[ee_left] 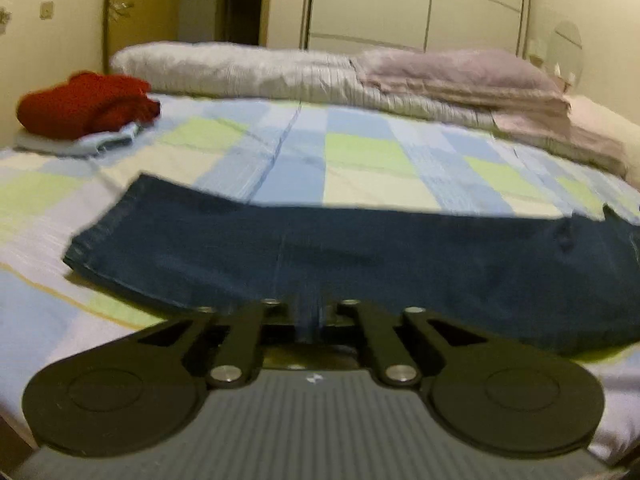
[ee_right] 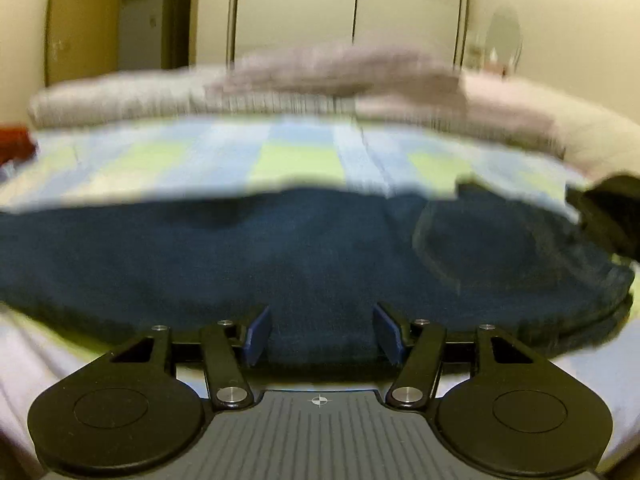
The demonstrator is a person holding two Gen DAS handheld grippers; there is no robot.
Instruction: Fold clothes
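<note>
Clearly the jeans (ee_left: pixel 360 256) lie flat across the near side of the bed (ee_left: pixel 360 152), stretched from 9 o'clock to 3 o'clock in both wrist views. The left hand-held gripper (ee_left: pixel 308 320) has its jaws drawn together on a narrow ridge of denim at the near edge. The right hand-held gripper (ee_right: pixel 318 334) stands wide apart, its blue pads (ee_right: pixel 256 334) either side of the near edge and clamping nothing.

To fold well, I judge the right should pinch the same edge before any lift, so both corners rise level; then carry the edge toward 12 o'clock without dragging the lower layer.

Both views are blurred. How many layers the left holds cannot be told. The waistband end is cut off at 3 o'clock, where a dark shape (ee_right: pixel 608 212) intrudes. A red garment (ee_left: pixel 86 106) sits at 10 o'clock on a pale folded item.
</note>
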